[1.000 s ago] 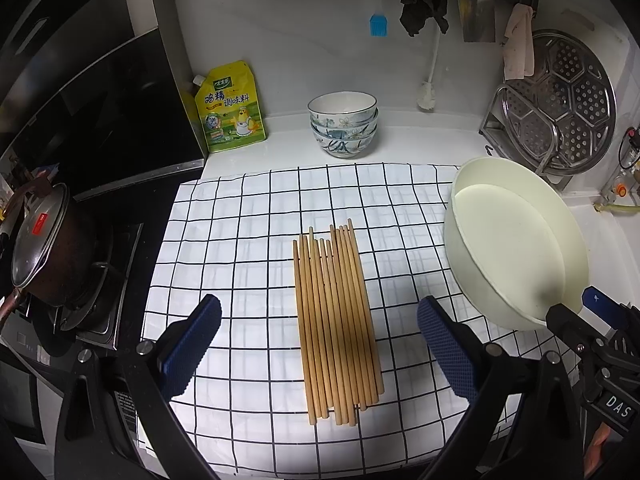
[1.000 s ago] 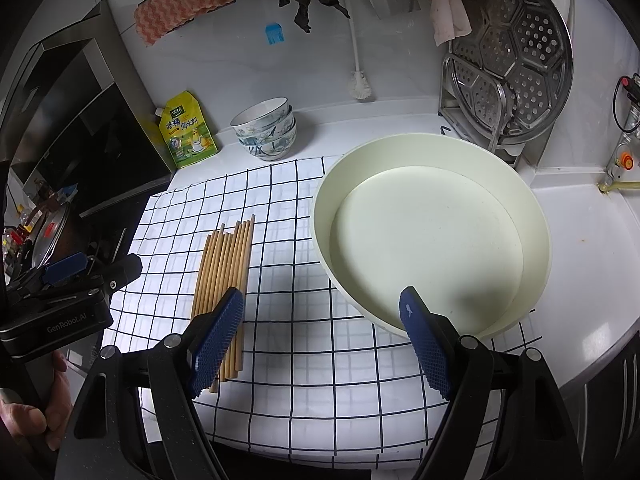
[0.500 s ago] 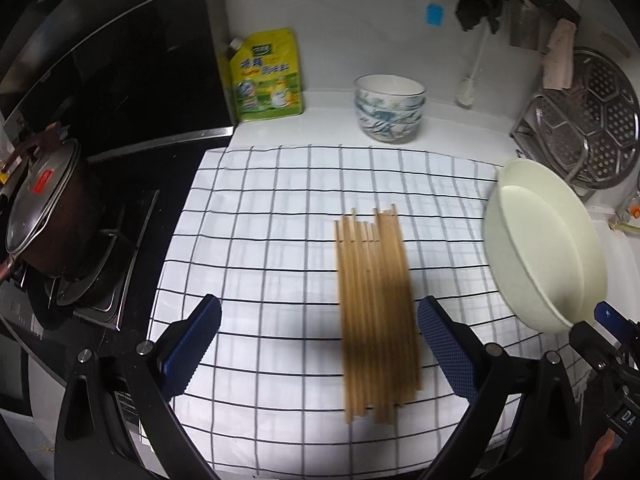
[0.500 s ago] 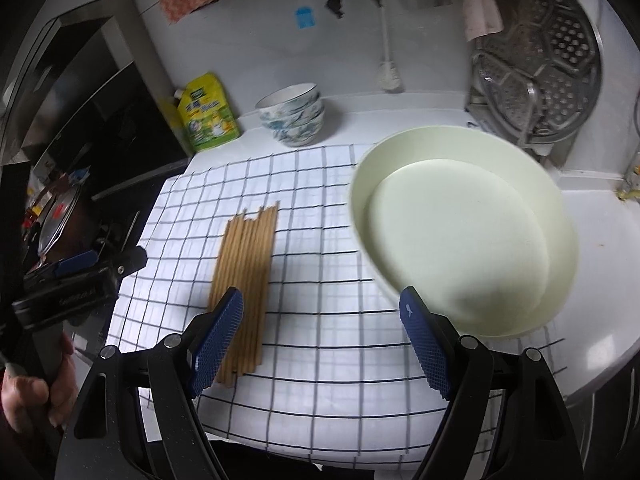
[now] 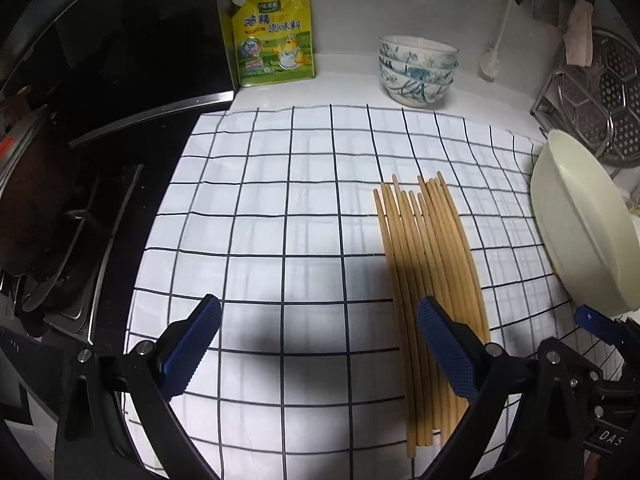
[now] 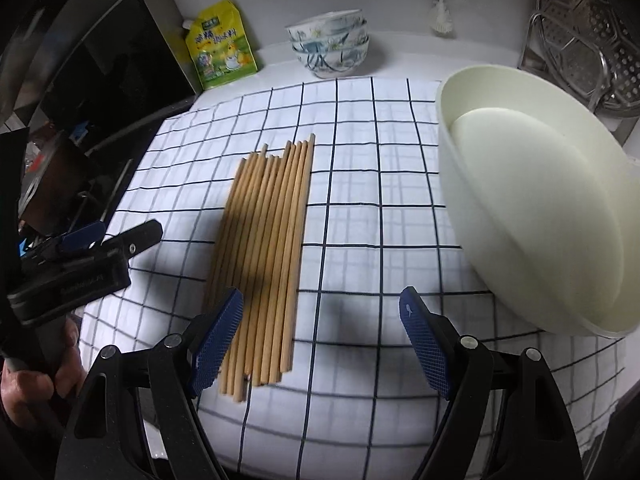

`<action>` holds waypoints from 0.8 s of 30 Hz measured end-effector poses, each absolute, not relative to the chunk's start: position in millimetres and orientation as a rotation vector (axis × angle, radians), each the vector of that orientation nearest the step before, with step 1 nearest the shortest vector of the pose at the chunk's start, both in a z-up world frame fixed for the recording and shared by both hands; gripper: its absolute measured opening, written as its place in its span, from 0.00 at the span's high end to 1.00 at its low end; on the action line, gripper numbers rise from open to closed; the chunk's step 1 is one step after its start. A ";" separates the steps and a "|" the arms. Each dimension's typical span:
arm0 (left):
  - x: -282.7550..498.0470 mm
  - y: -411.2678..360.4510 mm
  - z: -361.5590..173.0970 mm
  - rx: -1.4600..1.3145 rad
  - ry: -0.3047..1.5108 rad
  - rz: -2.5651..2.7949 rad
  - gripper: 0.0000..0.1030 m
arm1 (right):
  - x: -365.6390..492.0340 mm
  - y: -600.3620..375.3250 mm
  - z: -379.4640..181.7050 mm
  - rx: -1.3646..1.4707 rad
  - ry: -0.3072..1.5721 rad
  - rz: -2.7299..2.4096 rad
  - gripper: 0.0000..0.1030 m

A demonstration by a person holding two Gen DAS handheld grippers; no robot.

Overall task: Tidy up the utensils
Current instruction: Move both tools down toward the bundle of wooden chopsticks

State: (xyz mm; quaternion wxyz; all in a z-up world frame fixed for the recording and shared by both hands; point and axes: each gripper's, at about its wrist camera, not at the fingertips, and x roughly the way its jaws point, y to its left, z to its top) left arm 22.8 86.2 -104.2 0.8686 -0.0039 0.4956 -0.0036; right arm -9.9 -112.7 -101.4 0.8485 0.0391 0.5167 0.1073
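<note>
Chopsticks (image 5: 430,280): bundle of wooden sticks lying side by side on the checked cloth (image 5: 280,208), just left of the cream basin (image 5: 580,232).
Left gripper (image 5: 320,348): jaws wide apart, holding nothing, low over the cloth left of the chopsticks; its right finger overlaps the bundle's near end.
Right gripper (image 6: 320,340): jaws wide apart, empty, between the chopsticks and the basin; its left finger crosses the sticks' near ends.
Change: both views sit closer to the cloth than a second ago; in the left view the chopsticks have slid from centre to the right, and the basin is now pushed to that view's edge.
Behind the chopsticks: stacked patterned bowls (image 5: 418,70) and a yellow pouch (image 5: 276,36) by the wall.
Hidden: sticks' near ends partly behind the fingers; basin cut off in the left view; stove side to the left too dark to read.
</note>
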 end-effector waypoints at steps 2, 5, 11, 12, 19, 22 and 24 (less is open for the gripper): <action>24.6 85.3 -112.0 -0.004 1.045 -0.022 0.06 | -4.3 -109.1 -112.3 0.069 1.090 0.210 0.25; 26.5 84.2 -122.7 0.005 1.046 -0.029 0.06 | 3.6 -106.0 -128.3 0.061 1.101 0.184 0.26; 29.0 83.3 -139.4 -0.015 1.074 -0.048 0.06 | 13.7 -101.3 -146.3 0.031 1.116 0.136 0.26; 28.2 83.4 -141.0 -0.019 1.077 -0.050 0.06 | 14.4 -100.7 -147.8 0.024 1.117 0.128 0.26; 27.4 78.5 -152.4 -0.012 1.109 -0.065 0.06 | 15.0 -98.3 -153.4 -0.003 1.121 0.104 0.26; 26.9 78.0 -155.0 -0.011 1.116 -0.062 0.06 | 14.5 -95.9 -153.3 -0.025 1.112 0.102 0.26; 27.2 78.4 -156.8 -0.013 1.122 -0.064 0.06 | 14.1 -94.8 -153.0 -0.039 1.105 0.102 0.26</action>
